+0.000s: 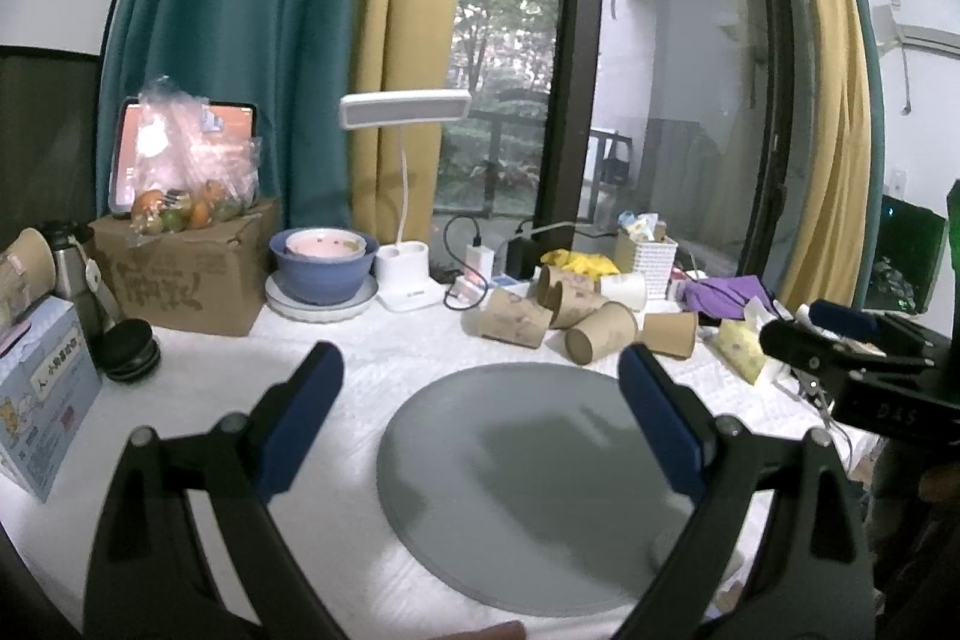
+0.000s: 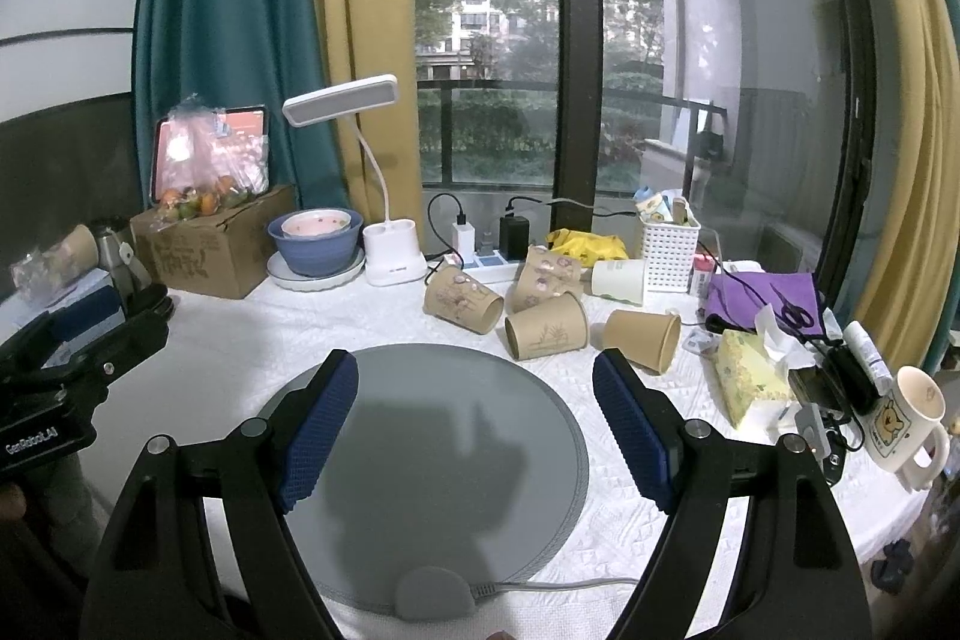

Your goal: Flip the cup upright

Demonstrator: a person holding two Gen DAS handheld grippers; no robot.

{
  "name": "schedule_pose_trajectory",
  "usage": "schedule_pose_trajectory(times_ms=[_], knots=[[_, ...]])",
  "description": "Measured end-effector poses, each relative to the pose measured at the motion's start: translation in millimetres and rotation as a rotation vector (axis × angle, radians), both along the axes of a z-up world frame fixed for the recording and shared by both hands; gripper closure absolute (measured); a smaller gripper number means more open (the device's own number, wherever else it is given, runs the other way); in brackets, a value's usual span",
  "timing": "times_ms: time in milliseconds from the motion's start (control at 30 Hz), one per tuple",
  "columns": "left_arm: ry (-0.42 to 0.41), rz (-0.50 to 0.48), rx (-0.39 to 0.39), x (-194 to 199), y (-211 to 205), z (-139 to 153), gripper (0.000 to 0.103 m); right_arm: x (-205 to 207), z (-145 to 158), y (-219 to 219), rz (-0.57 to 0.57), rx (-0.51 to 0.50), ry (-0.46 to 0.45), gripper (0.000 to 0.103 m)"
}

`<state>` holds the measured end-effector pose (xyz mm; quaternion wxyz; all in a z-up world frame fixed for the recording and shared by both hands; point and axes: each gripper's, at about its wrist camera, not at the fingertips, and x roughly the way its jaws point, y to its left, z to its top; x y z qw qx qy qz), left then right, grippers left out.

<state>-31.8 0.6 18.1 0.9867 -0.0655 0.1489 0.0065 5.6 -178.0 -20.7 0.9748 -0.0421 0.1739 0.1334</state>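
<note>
Behind round grey mat (image 2: pixel 432 436) | tapered kraft-paper cups (image 2: pixel 543 334) toppled | claws (image 2: pixel 477 430) agape

Teal curtain (image 2: pixel 228 40); window (image 2: pixel 486 58); perhaps dusk

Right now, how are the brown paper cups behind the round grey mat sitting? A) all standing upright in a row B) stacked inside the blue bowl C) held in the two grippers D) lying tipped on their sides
D: the brown paper cups lie on their sides on the white tablecloth behind the grey mat, and both the right gripper and the left gripper are open and hold nothing.
</note>
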Motion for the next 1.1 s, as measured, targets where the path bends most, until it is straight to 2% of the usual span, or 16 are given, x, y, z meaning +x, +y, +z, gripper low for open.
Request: schedule_pose_trajectory(times_ms=[1100], knots=[[-0.005,-0.002,0.002,-1.6,0.1,3.6,0.009,-0.8,-1.2,-1.1,0.001,0.000,-0.003,0.020]])
